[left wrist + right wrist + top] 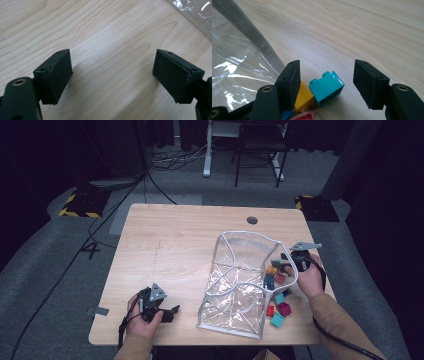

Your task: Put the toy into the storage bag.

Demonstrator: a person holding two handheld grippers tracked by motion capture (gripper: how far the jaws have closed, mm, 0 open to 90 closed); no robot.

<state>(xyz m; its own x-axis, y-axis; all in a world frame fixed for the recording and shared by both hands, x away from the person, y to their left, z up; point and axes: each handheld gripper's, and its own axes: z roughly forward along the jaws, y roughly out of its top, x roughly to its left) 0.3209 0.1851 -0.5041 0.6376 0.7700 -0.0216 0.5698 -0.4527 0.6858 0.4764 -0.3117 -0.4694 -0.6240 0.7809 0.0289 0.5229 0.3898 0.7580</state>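
Right gripper view: teal brick (326, 87) ahead of the right hand-held gripper (327, 85).
Jaws apart, brick between them untouched; long axis crosswise.

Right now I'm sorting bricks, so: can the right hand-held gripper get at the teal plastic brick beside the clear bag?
Probably yes. The right hand-held gripper has its jaws open either side of the teal plastic brick, nothing lying over it. A yellow brick sits against it by the clear plastic bag and may get nudged.
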